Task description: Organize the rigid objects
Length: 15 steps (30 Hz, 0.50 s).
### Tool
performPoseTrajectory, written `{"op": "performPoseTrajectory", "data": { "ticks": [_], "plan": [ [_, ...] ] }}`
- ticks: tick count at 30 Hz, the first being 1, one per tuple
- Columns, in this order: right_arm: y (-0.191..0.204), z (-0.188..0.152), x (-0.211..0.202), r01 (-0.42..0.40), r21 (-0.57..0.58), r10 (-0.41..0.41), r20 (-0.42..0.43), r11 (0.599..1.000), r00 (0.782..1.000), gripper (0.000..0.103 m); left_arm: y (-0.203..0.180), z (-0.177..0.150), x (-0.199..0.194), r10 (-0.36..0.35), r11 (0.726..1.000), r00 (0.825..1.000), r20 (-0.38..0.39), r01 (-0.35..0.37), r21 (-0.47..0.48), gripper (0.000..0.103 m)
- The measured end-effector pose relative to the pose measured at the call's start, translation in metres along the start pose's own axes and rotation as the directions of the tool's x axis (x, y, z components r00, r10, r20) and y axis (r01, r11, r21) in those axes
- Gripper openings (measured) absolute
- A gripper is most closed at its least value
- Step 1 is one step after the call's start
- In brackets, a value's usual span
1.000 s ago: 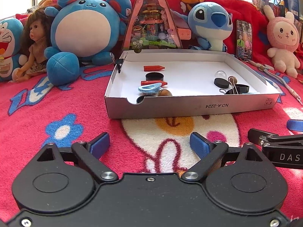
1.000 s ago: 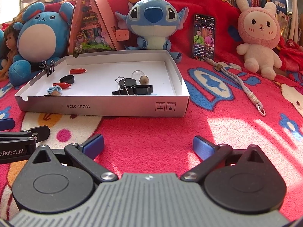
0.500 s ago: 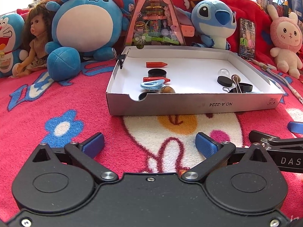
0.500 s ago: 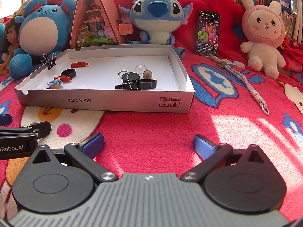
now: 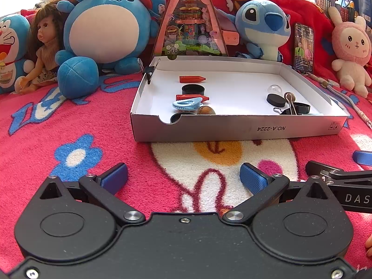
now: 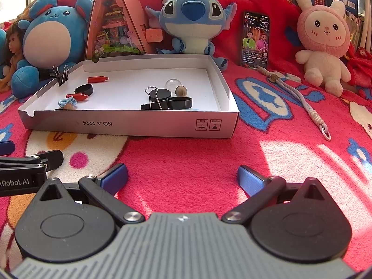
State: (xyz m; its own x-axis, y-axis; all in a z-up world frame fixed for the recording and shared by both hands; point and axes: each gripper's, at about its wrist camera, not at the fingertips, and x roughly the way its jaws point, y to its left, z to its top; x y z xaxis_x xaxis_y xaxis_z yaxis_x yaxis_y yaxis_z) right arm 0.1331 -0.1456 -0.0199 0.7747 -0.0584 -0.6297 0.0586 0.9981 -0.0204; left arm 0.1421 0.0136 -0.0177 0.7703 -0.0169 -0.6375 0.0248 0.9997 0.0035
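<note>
Red patterned blanket (image 5: pixel 97 121) is covering the bed you are working over, and the white cardboard tray (image 5: pixel 232 127) is sitting on it as your landmark, ahead of both tools. Inside the tray, toward its left end, two red crayons (image 5: pixel 192 78) are lying with a black cap (image 5: pixel 193 89) between them, and a light blue clip (image 5: pixel 187 104) is resting just in front, touching a brown nut (image 5: pixel 207 110). Toward the tray's right end, a clear dome (image 6: pixel 173 84), a wooden bead (image 6: pixel 181 90), a black disc (image 6: pixel 160 93), a black ring (image 6: pixel 179 103) and a binder clip (image 6: pixel 152 103) are clustered close together. Another binder clip (image 5: pixel 148 72) is gripping the tray's far left corner. Behind the tray, plush toys and a phone (image 6: pixel 255 39) are leaning against the red backdrop.

You are holding your left tool (image 5: pixel 183 177) with its blue pads wide apart, nothing between them, short of the tray's near wall. Your right tool (image 6: pixel 182 177) is likewise standing spread and empty, near the tray's right front corner.
</note>
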Motion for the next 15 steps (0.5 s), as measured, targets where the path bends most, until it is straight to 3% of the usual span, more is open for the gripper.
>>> {"op": "performPoseTrajectory", "data": {
  "ticks": [15],
  "plan": [
    [0.0004,-0.0003,-0.0005,0.001,-0.001,-0.001,0.000,1.000,1.000,0.103,0.0008,-0.0002,0.0003,0.000,1.000,1.000,0.000,0.000,0.000,0.103]
  ]
}}
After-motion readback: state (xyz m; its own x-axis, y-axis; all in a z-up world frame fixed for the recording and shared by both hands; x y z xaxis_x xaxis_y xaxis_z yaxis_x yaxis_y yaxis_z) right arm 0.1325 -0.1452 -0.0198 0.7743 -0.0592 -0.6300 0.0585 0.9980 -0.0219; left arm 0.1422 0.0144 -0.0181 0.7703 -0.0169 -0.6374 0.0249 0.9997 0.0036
